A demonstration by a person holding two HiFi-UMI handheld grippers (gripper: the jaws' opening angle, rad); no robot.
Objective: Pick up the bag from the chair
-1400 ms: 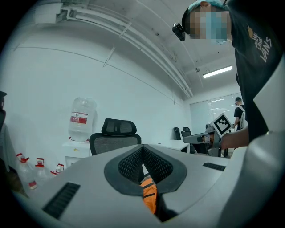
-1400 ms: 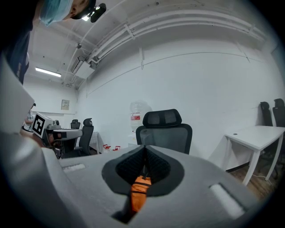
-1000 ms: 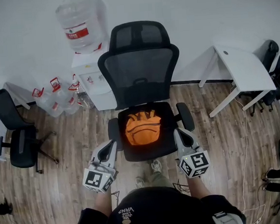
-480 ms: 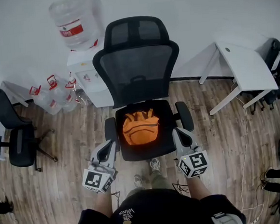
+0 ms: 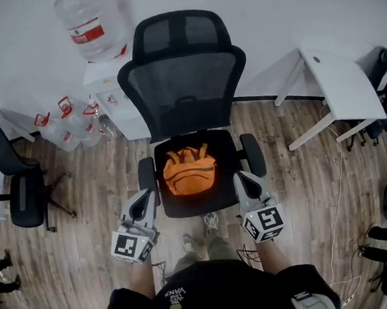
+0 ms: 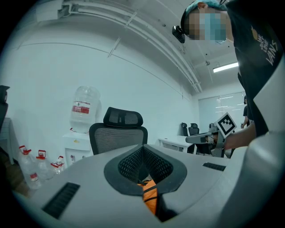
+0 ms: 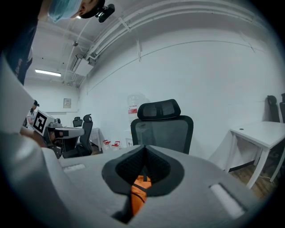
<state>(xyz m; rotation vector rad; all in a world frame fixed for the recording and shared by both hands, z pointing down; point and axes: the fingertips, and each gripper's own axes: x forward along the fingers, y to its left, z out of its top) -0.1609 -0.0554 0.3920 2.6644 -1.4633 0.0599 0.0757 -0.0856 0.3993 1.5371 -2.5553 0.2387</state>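
Wood-plank floor (image 5: pixel 83 192), white walls, typical office. Black mesh chair (image 5: pixel 185 84) sits dead center with the orange bag (image 5: pixel 189 171) on its seat. Left gripper (image 5: pixel 151 196) and right gripper (image 5: pixel 243 181) hang near the seat's front corners, one on each side of the bag, not touching it. Both sets of jaws are pressed together, nothing in them. Water jug (image 5: pixel 93 22) is at back left.

The bag (image 5: pixel 189 171) is recorded as orange, crossed by dark lines. The chair (image 5: pixel 185 84) is noted as black, with a mesh pattern on back and headrest. The floor (image 5: pixel 85 212) is finished in brown wood-plank grain. The table (image 5: pixel 345 85) is painted white. The left gripper (image 5: pixel 149 199) and right gripper (image 5: pixel 242 181) are coloured grey and marked with black-and-white squares. The water bottle (image 5: pixel 90 25) is seen clear, labelled in red.
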